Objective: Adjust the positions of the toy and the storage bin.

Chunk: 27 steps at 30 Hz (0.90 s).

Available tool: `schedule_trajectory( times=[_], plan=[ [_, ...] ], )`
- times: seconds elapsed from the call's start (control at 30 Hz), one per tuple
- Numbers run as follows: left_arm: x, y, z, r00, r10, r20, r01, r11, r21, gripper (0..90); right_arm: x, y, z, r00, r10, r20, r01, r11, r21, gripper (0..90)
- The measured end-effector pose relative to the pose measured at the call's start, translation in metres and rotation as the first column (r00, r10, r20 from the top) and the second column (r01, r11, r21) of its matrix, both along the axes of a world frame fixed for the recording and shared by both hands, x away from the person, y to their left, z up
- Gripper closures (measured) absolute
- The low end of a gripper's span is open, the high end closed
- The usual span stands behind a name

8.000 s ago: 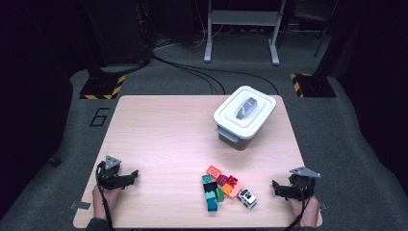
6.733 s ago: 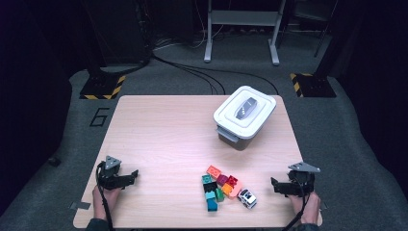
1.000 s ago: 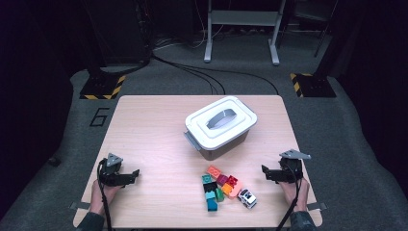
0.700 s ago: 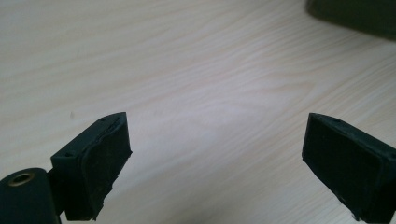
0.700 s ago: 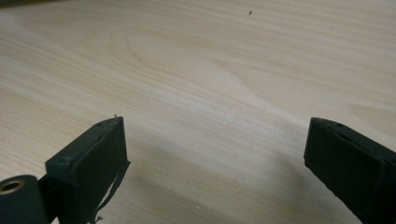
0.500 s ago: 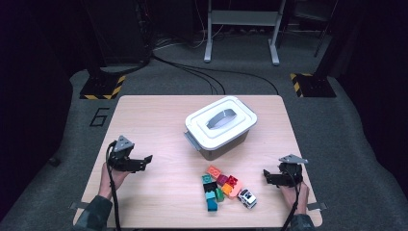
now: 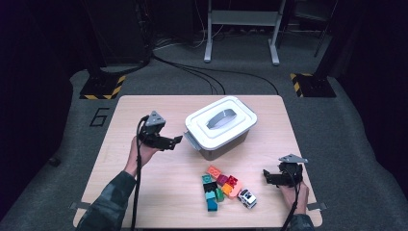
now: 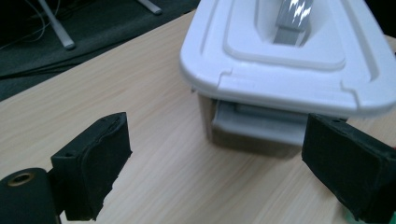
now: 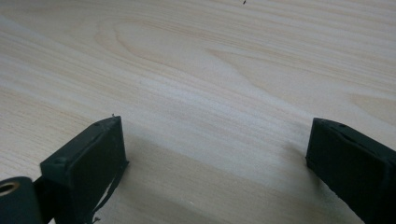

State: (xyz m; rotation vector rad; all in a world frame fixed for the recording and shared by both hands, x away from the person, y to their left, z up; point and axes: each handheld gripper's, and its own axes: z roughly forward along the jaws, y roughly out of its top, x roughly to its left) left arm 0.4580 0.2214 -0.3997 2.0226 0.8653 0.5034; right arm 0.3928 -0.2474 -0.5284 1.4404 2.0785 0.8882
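From the high view I get the whole layout: the white lidded box [image 7: 221,126] sits a little behind the middle of the table [image 7: 144,202], turned at an angle to the edges, with its grey handle [image 7: 221,118] set in the lid. Nearer the front edge, right of centre, lies a cluster of coloured blocks [image 7: 219,185] with a small toy car [image 7: 247,198] just beside it on the right. Neither gripper view takes in the blocks or the car.

The left gripper view gives me what the overhead cannot — the grey latch [image 8: 261,122] under the lid's rim on the box's near end, seen up close between my two jaws. They stand wide with nothing between them and have just been opening a little; the box end lies ahead of them, not touching. The right gripper view shows bare wood grain between its jaws, also spread wide and holding nothing.

My left gripper [image 7: 174,141] is lifted off the table, the forearm [image 7: 120,192] reaching in from the front-left corner, jaws pointing right toward the box's left end, just beside it. My right gripper [image 7: 266,177] sits low near the front-right corner — jaws pointing left toward the blocks, well apart from the box.
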Motion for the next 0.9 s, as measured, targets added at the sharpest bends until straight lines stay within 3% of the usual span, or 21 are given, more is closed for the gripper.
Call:
schedule_trajectory(
  times=[0.07, 0.2, 0.4, 0.43, 0.53, 0.6, 0.9],
  plan=[
    [0.011, -0.019, 0.006, 0.9998, -0.02, -0.004, 0.02, 0.9998, -0.006, 6.8, 0.0, 0.0, 0.0, 1.0, 0.0, -0.001, 0.0, 1.0, 0.001, 3.7],
    [0.021, -0.04, 0.01, 0.9993, -0.038, -0.004, 0.038, 0.9992, -0.01, 6.4, 0.0, 0.0, 0.0, 1.0, -0.002, -0.003, 0.002, 1.0, 0.003, 3.7],
    [0.032, -0.076, 0.015, 0.9959, -0.088, 0.017, 0.087, 0.9949, 0.049, 8.2, 0.0, 0.0, 0.0, 1.0, 0.001, -0.004, -0.001, 1.0, 0.003, 3.9],
    [0.034, -0.081, 0.015, 0.9957, -0.091, 0.016, 0.09, 0.9949, 0.045, 8.9, 0.0, 0.0, 0.0, 1.0, 0.002, -0.004, -0.002, 1.0, 0.003, 3.9],
    [0.043, -0.098, 0.016, 0.9921, -0.122, 0.032, 0.119, 0.9906, 0.067, 14.9, 0.0, 0.0, 0.0, 1.0, 0.003, -0.002, -0.003, 1.0, 0.001, 4.1],
    [0.045, -0.104, 0.016, 0.9916, -0.126, 0.028, 0.125, 0.9905, 0.059, 15.5, 0.0, 0.0, 0.0, 1.0, 0.004, -0.003, -0.004, 1.0, 0.004, 4.2],
    [0.058, -0.127, 0.011, 0.9873, -0.155, 0.036, 0.153, 0.9868, 0.053, 37.7, 0.0, 0.0, 0.0, 1.0, 0.004, 0.0, -0.004, 1.0, 0.003, 5.1]
  ],
)
